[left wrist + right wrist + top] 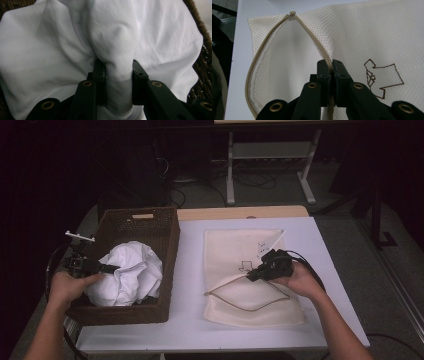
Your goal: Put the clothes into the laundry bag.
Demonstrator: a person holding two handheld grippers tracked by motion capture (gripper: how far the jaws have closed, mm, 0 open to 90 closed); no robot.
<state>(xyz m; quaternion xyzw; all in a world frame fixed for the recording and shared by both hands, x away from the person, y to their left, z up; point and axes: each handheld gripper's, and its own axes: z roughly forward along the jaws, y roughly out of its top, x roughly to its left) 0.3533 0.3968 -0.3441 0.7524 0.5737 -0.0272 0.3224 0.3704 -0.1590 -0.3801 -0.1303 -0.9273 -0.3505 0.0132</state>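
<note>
Gripping a fat fold of the white shirt (pixel 117 42), the left gripper (pixel 119 75) has its jaws clamped on the cloth, which sits bunched in the brown basket (pixel 165 240) at the table's left edge. Over on the right half of the table, the right gripper (pixel 331 72) is pinched tight on the upper zipper edge of the mesh laundry bag (pixel 367 32), holding its mouth open. Now the risks: the shirt is a loose bundle, so it may snag on the basket's rim or slip from the pinch as it lifts. How much cloth is really caught looks uncertain from here. And if the right-hand pinch slides off the zipper, that opening sags shut.
</note>
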